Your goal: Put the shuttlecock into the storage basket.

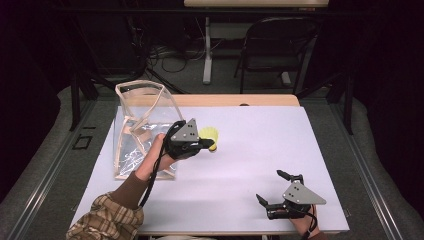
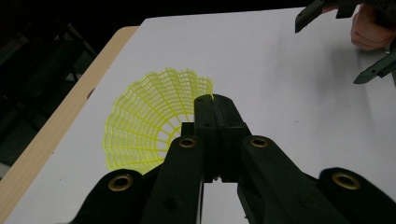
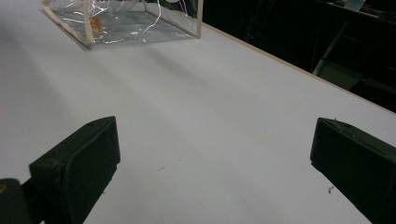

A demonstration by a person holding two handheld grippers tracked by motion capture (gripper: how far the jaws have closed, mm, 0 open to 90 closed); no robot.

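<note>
A yellow plastic shuttlecock (image 1: 209, 134) is held just above the white table (image 1: 260, 145), right of a clear bag. My left gripper (image 1: 211, 144) is shut on it. In the left gripper view the two jaws are pressed together at the rim of the shuttlecock's mesh skirt (image 2: 144, 126), which fans out to their left. My right gripper (image 1: 270, 186) rests near the table's front right edge, open, with nothing between its fingers. In its own view the right gripper (image 3: 215, 149) has only bare table between the jaws. It also appears as the right gripper (image 2: 329, 51) at the top right of the left gripper view.
A clear plastic bag with beige trim (image 1: 142, 130) stands upright at the table's left, its top open; it appears again as the bag (image 3: 126, 21) in the right gripper view. A wooden strip (image 1: 235, 100) runs along the far edge. A black chair (image 1: 275, 45) stands beyond the table.
</note>
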